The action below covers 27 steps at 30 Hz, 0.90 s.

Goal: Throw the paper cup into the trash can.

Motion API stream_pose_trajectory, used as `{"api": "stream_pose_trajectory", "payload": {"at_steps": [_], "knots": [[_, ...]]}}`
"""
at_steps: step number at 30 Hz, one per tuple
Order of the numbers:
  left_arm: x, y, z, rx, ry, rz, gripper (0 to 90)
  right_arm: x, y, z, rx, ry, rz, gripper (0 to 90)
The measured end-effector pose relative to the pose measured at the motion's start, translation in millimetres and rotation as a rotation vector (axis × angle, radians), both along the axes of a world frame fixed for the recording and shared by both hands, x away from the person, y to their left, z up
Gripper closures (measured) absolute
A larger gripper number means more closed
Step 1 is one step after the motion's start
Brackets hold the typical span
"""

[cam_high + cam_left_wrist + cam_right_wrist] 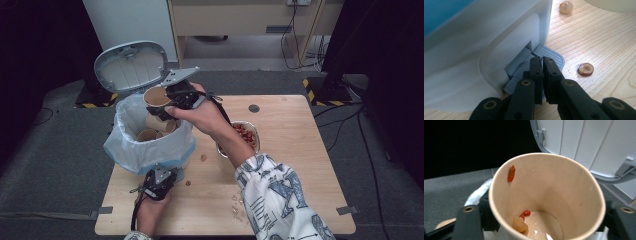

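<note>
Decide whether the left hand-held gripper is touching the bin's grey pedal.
Touching. The left gripper view shows the shut left hand-held gripper pressing its tips onto the grey pedal.

Paper cup [546, 195]: tan, upright, mouth open to the camera, centre of frame; red and beige scraps stuck to inner wall and base. Bin pedal [549, 53]: grey, ribbed, frame centre.

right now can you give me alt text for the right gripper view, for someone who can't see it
A paper cup sits between the right gripper's two black jaws, seen from above its open mouth. Inside are a few scraps of food: a red bit stuck to the inner wall, and a pale piece and small red bits at the bottom. Behind it stands the raised grey bin lid.
</note>
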<state>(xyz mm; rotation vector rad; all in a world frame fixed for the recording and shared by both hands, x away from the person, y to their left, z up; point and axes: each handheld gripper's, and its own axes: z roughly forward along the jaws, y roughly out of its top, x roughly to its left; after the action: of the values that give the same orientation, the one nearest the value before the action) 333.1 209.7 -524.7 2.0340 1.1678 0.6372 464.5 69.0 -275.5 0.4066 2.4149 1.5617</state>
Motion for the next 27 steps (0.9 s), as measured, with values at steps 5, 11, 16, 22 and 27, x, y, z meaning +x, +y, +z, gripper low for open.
{"api": "stream_pose_trajectory", "payload": {"at_steps": [5, 11, 16, 22, 27], "knots": [[0.1, 0.1, -0.1, -0.002, 0.0, -0.001, 84.9, -0.6, 4.3, -5.5, 0.005, -0.008, -0.009, 12.7], [0.1, 0.1, 0.0, -0.002, 0.0, -0.001, 84.9, 0.7, -2.3, -7.3, 0.022, 0.0, -0.031, 11.5], [0.1, 0.1, 0.0, 0.0, 0.0, -0.001, 84.9, 1.7, -8.2, -8.6, 0.007, -0.003, -0.046, 11.5], [0.1, 0.3, 0.0, -0.002, 0.001, -0.001, 84.9, 3.5, -16.4, -9.1, 0.011, 0.008, -0.067, 10.9], [0.1, 0.2, 0.1, -0.002, 0.001, -0.001, 84.9, 5.5, -23.2, -10.6, 0.012, 0.016, -0.08, 10.5]]}}
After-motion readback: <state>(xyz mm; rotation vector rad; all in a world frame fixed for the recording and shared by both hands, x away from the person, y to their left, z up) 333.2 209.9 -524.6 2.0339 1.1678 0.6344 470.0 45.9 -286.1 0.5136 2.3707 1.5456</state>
